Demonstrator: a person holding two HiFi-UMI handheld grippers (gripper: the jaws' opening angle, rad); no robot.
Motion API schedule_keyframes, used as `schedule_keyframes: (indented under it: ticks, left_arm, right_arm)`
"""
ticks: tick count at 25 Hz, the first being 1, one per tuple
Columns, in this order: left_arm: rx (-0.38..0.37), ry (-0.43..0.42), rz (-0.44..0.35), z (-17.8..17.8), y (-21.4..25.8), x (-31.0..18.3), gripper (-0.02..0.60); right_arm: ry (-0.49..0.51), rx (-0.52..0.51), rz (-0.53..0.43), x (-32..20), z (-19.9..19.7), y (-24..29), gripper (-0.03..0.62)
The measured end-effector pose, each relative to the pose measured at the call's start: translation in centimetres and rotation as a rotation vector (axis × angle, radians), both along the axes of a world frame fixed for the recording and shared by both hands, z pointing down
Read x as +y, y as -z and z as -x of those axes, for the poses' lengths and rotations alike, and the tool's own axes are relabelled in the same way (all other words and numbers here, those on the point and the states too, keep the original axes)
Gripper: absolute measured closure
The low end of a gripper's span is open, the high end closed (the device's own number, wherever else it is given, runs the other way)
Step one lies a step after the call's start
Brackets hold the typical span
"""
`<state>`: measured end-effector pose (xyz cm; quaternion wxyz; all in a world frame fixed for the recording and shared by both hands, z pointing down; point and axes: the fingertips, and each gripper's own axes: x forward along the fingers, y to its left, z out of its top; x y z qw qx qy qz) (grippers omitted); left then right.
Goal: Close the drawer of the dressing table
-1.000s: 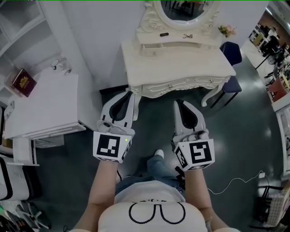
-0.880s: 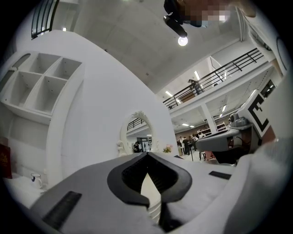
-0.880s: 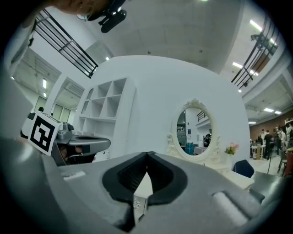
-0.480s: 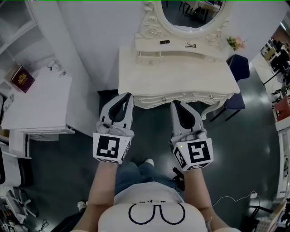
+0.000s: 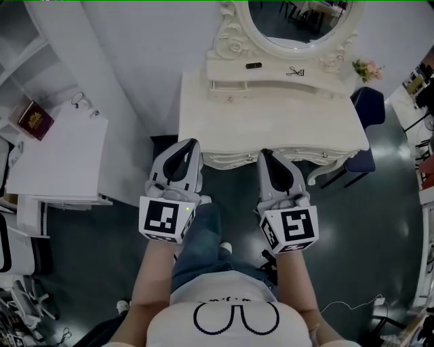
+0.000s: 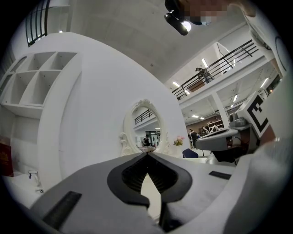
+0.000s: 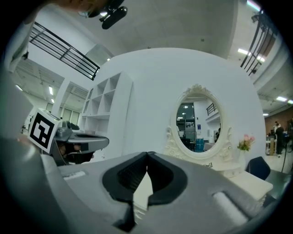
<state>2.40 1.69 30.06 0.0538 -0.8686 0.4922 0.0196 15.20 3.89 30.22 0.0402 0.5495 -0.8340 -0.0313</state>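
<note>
The cream dressing table (image 5: 271,125) stands ahead with its oval mirror (image 5: 298,20) at the back. A small drawer (image 5: 229,85) under the mirror sticks out a little from its shelf. The knobbed drawers along the front edge look flush. My left gripper (image 5: 192,142) is shut and empty, with its tips at the table's front left edge. My right gripper (image 5: 266,153) is also shut and empty, its tips just under the front edge near the middle. In the left gripper view the left gripper (image 6: 147,154) points at the mirror (image 6: 145,128). The right gripper (image 7: 147,154) faces the mirror (image 7: 198,121) too.
A white cabinet (image 5: 57,156) stands at the left with a red book (image 5: 35,116) behind it. A blue chair (image 5: 369,108) sits at the table's right end, and pink flowers (image 5: 368,69) stand on that corner. A white cable (image 5: 352,305) lies on the dark floor.
Both grippers have moved forward toward the dressing table, and their tips now reach its front edge. The person has stepped closer. Both stayed shut.
</note>
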Motion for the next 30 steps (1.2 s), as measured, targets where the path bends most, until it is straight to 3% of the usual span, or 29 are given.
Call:
schedule_keyframes:
  ticks: [14, 15, 16, 18, 20, 22, 30]
  left_arm:
    - [0.028, -0.042, 0.015, 1.3, -1.0, -16.6, 0.584]
    - [0.031, -0.045, 0.02, 1.4, -1.2, -17.9, 0.584]
    - [0.032, -0.05, 0.024, 1.5, -1.4, -19.3, 0.584]
    - [0.036, -0.06, 0.029, 1.6, -1.5, -21.6, 0.584]
    - [0.038, -0.068, 0.037, 1.8, -1.7, -23.8, 0.584]
    - [0.04, -0.07, 0.051, 2.1, -2.2, -25.8, 0.584]
    - [0.032, -0.073, 0.149, 3.7, -6.7, -32.3, 0.583]
  right_arm:
    - [-0.09, -0.012, -0.018, -15.8, -0.1, -0.3, 0.596]
    - [-0.093, -0.019, -0.011, -17.1, -0.1, -0.5, 0.559]
    - [-0.097, -0.028, -0.004, -18.4, 0.0, -0.6, 0.468]
    - [-0.109, -0.047, 0.014, -21.0, 0.0, -1.0, 0.398]
    - [-0.122, -0.062, 0.045, -23.4, 0.1, -1.8, 0.278]
    - [-0.129, -0.054, 0.089, -25.6, 0.3, -3.0, 0.25]
    - [-0.142, 0.021, 0.265, -31.5, 1.5, -10.8, 0.252]
